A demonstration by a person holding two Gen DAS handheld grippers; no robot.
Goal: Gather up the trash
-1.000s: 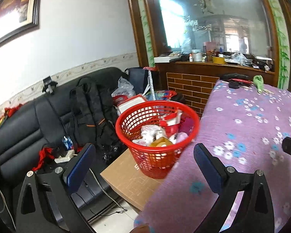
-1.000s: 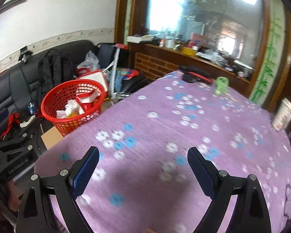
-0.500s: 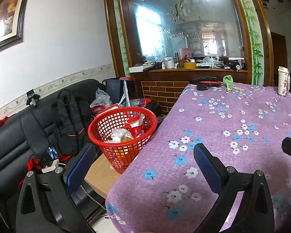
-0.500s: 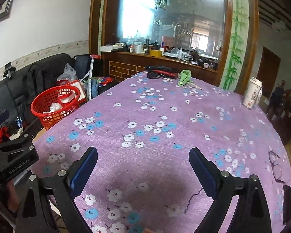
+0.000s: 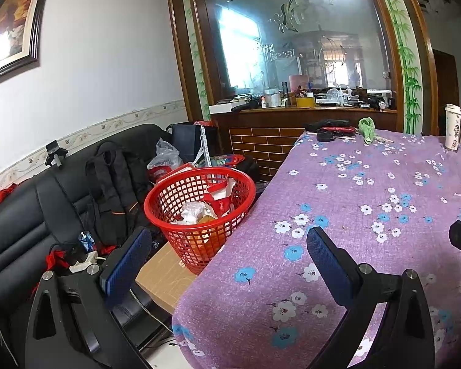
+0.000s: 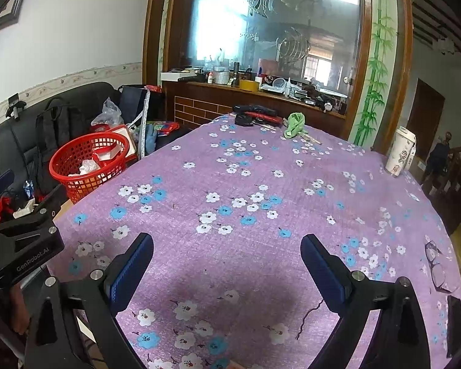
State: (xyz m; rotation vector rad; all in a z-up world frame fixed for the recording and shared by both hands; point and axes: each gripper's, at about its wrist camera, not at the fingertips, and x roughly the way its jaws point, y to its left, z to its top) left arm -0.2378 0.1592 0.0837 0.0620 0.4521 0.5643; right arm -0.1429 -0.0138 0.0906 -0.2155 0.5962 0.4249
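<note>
A red mesh basket (image 5: 199, 212) holding paper and wrapper trash stands on a cardboard box (image 5: 166, 276) beside the table's left edge; it also shows in the right wrist view (image 6: 89, 163). My left gripper (image 5: 227, 249) is open and empty, near the table's front left corner. My right gripper (image 6: 227, 261) is open and empty above the purple flowered tablecloth (image 6: 261, 200). A crumpled green cloth (image 6: 295, 124) lies at the table's far edge. The left gripper's body (image 6: 21, 240) shows at the left of the right wrist view.
A white printed cup (image 6: 401, 150) stands at the far right of the table. Black and red items (image 6: 255, 115) lie at the far edge. Glasses (image 6: 436, 264) lie at the right edge. A black sofa (image 5: 30, 215) with a backpack (image 5: 113, 190) sits left of the basket.
Both grippers have pulled back and up from the basket, so more of the table shows. Both stay open and empty.
</note>
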